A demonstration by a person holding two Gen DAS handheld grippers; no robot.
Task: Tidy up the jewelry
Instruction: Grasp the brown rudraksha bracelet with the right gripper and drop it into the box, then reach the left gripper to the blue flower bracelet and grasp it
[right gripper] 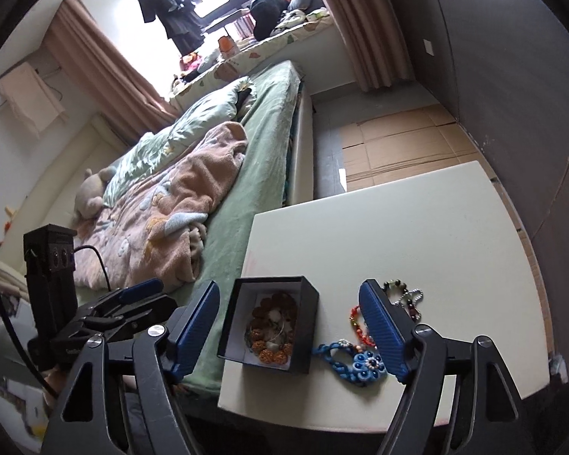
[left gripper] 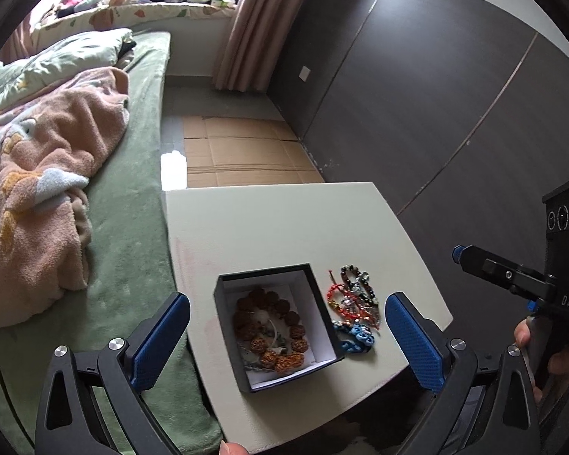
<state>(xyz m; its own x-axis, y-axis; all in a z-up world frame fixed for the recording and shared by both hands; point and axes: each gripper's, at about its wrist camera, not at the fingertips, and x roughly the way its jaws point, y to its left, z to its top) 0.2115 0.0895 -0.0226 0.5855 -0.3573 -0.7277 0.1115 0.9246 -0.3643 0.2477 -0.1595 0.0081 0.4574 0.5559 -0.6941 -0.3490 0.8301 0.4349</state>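
Note:
A small dark box (left gripper: 223,303) with a white lining sits near the front of a white table (left gripper: 284,220). It holds a brown bead bracelet (left gripper: 273,333) and some pale pieces. Right of the box lie a blue woven bracelet (left gripper: 354,337), a red-orange bracelet (left gripper: 341,301) and a dark bead bracelet (left gripper: 354,276). My left gripper (left gripper: 288,337) is open and empty, hovering above the box. My right gripper (right gripper: 288,330) is open and empty above the box (right gripper: 307,326) and the blue bracelet (right gripper: 364,364). The right gripper's body also shows in the left wrist view (left gripper: 512,276).
A bed with a green sheet (left gripper: 132,227) and a pink blanket (left gripper: 45,189) adjoins the table's left edge. Flattened cardboard (left gripper: 242,151) lies on the floor behind the table. A dark wall panel (left gripper: 455,94) stands to the right.

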